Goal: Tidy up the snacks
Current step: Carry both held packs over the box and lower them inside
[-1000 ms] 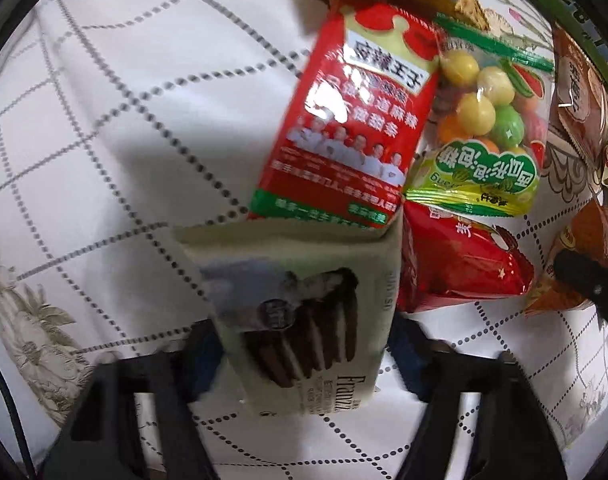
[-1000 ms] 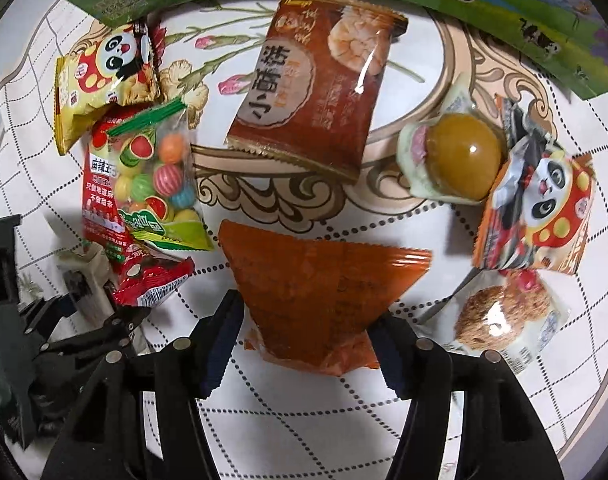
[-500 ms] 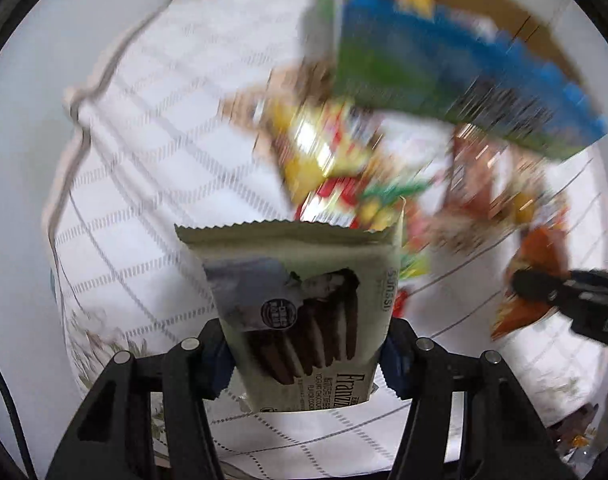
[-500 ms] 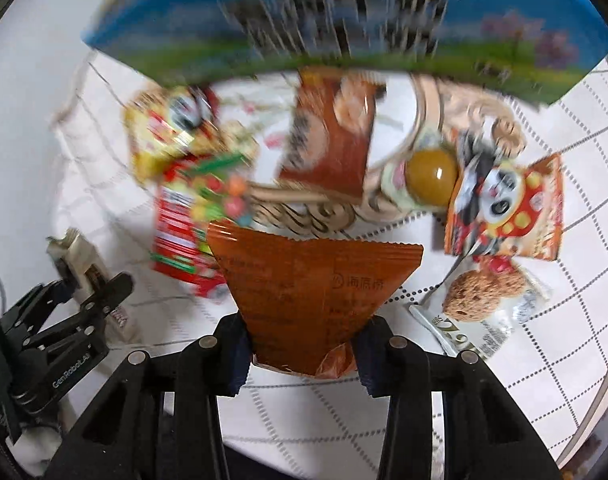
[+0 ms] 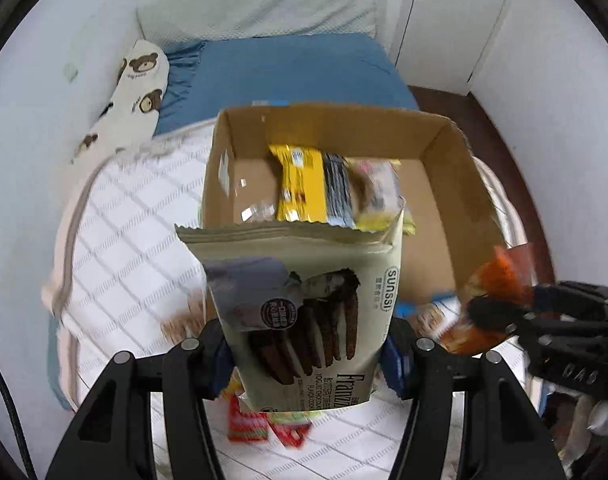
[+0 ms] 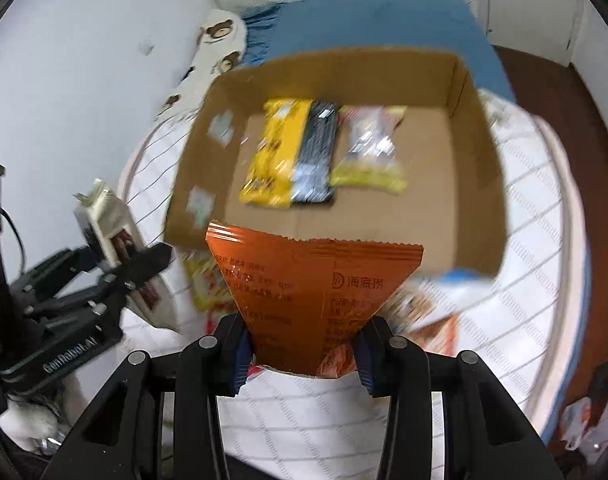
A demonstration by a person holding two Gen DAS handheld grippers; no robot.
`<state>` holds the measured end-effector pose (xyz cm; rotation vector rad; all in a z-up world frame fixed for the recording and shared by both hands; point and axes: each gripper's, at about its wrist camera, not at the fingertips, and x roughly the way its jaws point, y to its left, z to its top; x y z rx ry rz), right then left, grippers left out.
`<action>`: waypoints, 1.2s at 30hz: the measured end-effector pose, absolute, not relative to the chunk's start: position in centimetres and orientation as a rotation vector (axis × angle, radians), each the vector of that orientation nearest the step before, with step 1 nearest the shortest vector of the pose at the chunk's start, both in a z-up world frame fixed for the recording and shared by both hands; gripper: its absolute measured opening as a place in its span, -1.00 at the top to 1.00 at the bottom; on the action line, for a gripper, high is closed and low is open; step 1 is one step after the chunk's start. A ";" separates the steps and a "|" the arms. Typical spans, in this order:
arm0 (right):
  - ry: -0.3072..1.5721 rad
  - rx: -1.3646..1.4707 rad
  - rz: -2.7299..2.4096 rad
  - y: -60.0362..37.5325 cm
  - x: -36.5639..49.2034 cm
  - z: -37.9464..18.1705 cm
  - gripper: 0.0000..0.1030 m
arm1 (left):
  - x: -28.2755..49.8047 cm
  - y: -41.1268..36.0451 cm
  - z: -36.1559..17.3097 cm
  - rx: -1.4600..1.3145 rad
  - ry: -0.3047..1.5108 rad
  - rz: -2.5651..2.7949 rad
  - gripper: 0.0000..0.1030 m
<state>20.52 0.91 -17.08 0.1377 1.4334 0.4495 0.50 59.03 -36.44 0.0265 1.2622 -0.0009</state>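
My left gripper (image 5: 305, 354) is shut on a beige chocolate cookie pack (image 5: 304, 312), held up in front of an open cardboard box (image 5: 224, 160). My right gripper (image 6: 302, 350) is shut on an orange snack pouch (image 6: 304, 296), also raised before the cardboard box (image 6: 479, 184). Inside the box lie a yellow pack (image 6: 274, 156), a black pack (image 6: 315, 156) and a clear-and-yellow pack (image 6: 369, 152). In the left wrist view the right gripper (image 5: 503, 312) holds the orange pouch (image 5: 499, 280) at the right. In the right wrist view the left gripper (image 6: 124, 260) holds the cookie pack (image 6: 104, 220) at the left.
The box stands on a white quilted table cover (image 6: 543, 240). More snack packs (image 5: 264, 428) lie on the cover below the grippers. Behind the box are a blue bed (image 5: 284, 68), a bear-print pillow (image 5: 132, 96) and a white door (image 5: 455, 20).
Both grippers have risen from the table with their packs and tilted up toward the box. The right gripper closed on the orange pouch and lifted it off the cloth.
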 end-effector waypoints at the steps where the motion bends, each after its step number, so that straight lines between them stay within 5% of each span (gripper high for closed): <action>1: 1.437 0.135 0.431 0.5 22.1 -17.2 0.13 | 1.7 59.2 -36.4 0.036 1.271 0.006 -0.10; 14: 1.574 0.029 0.277 -1.7 36.1 -23.9 0.13 | 16.3 62.7 -44.7 0.090 1.465 0.116 -0.10; 29: 1.623 -0.039 0.223 -0.1 41.5 -30.9 0.10 | 20.1 64.1 -49.8 0.102 1.589 0.125 -0.16; 30: 1.631 -0.040 0.220 0.0 41.6 -31.2 0.03 | 20.0 64.2 -49.8 0.088 1.592 0.130 -0.23; 33: 1.640 -0.034 0.218 0.2 41.9 -31.9 -0.63 | 20.2 64.2 -49.5 0.049 1.591 0.108 -0.45; 36: 1.639 -0.021 0.217 0.4 41.9 -32.0 -0.77 | 20.0 64.0 -49.2 0.018 1.583 0.112 -0.56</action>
